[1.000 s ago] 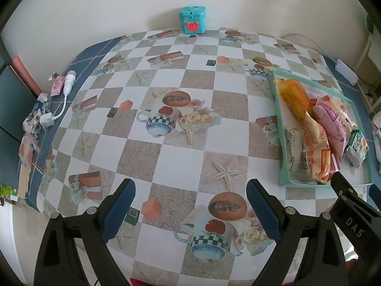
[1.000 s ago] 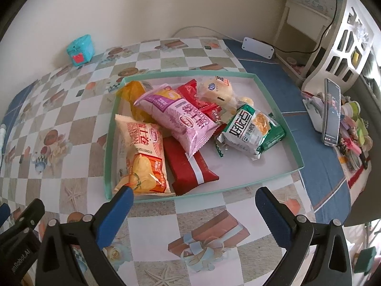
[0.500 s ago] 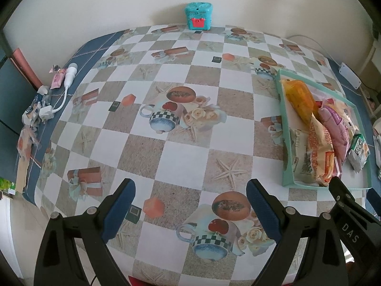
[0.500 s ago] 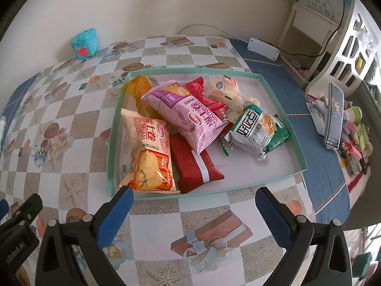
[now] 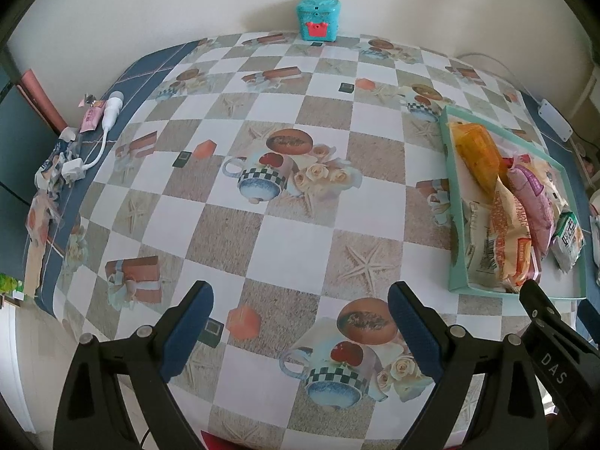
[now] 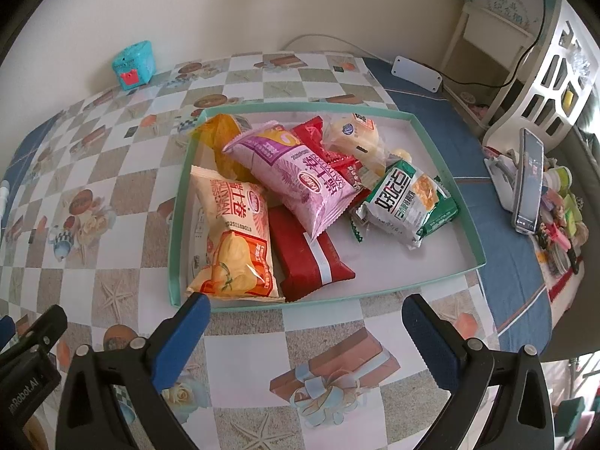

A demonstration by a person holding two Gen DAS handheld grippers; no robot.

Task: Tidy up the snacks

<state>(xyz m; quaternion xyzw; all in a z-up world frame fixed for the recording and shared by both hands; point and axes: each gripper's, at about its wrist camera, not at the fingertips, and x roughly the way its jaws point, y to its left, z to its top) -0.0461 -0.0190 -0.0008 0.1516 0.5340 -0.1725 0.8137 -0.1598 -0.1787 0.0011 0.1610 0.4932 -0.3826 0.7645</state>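
Snacks: seven-odd packets heaped in the tray (image 6: 442, 142). Likely light, crinkly, slippery film, contents crushable. Best hold: sealed end of the pink bag (image 6: 296, 172), topmost. My left gripper (image 5: 300, 322) and right gripper (image 6: 305, 332): fingers apart, holding nothing.

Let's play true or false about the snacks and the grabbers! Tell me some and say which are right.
1. Both grippers, left and right, are open and hold nothing. True.
2. The pink bag lies on top of other snacks in the tray. True.
3. The tray is red. False: its rim is teal.
4. The green-and-white packet lies outside the tray. False: it lies inside.
5. A teal box stands by the wall. True.
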